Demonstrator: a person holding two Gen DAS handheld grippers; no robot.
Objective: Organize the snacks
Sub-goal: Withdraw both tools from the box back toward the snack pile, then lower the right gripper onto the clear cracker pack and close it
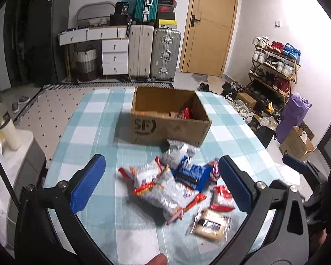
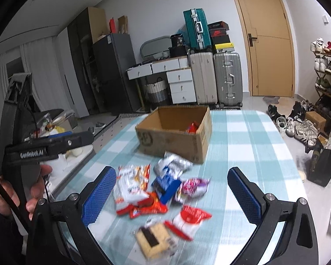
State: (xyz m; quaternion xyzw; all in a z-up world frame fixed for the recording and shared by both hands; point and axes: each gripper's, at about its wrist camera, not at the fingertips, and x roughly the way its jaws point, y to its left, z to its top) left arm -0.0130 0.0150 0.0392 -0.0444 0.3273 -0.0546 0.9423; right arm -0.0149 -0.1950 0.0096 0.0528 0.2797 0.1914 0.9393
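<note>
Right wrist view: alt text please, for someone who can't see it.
The open right gripper hangs empty above a loose pile of snack packets on a blue-and-white checked tablecloth. Behind the pile stands an open cardboard box with a red packet inside. The left gripper, held in a hand, shows at the left edge.

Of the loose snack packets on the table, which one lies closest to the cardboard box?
The silver packet, lying right at the cardboard box's front wall; the others lie farther toward the camera.

"GenRobot.AI" stands in white on the left gripper [image 2: 86, 135]'s black arm; "SF" — in black — marks the cardboard box [image 1: 165, 130] beyond the claw.
</note>
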